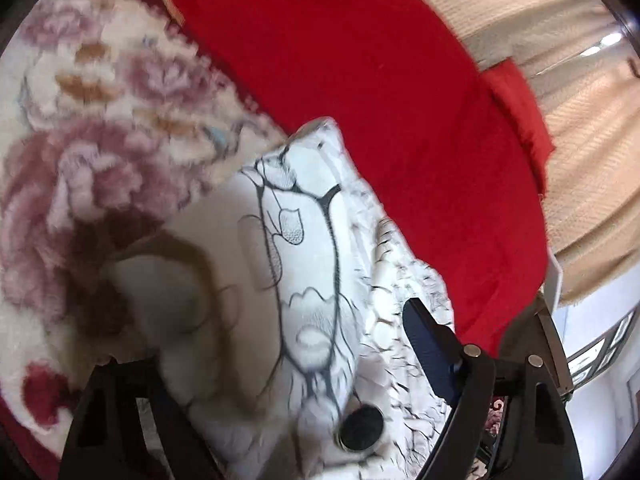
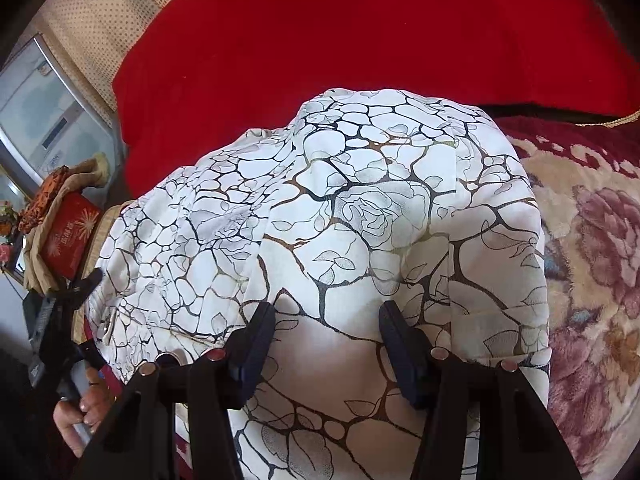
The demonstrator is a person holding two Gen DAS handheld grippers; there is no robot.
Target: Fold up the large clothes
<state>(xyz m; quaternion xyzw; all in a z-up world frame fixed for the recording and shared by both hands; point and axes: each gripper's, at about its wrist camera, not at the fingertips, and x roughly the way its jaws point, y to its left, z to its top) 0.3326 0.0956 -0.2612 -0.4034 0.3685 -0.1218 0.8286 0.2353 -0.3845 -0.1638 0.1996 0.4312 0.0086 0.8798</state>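
A white padded garment (image 2: 360, 200) with black vein and rose print lies bunched over the bedding. My right gripper (image 2: 328, 312) is shut on a thick fold of it, both dark pads pressing into the cloth. In the left wrist view the same garment (image 1: 312, 240) runs up between the fingers of my left gripper (image 1: 266, 336), which stands wide open. Its blue right pad (image 1: 428, 344) is at the cloth's edge; the left finger is blurred. A black button (image 1: 360, 428) shows near the base. A person's hand (image 2: 80, 408) holds the left gripper's handle.
A red blanket (image 2: 360, 40) covers the surface behind the garment. A floral fleece blanket (image 2: 592, 260) lies at the right, a beige textured cover (image 1: 580, 140) beyond. A red box (image 2: 68, 236) with orange cloth and a window (image 2: 36, 112) are at the left.
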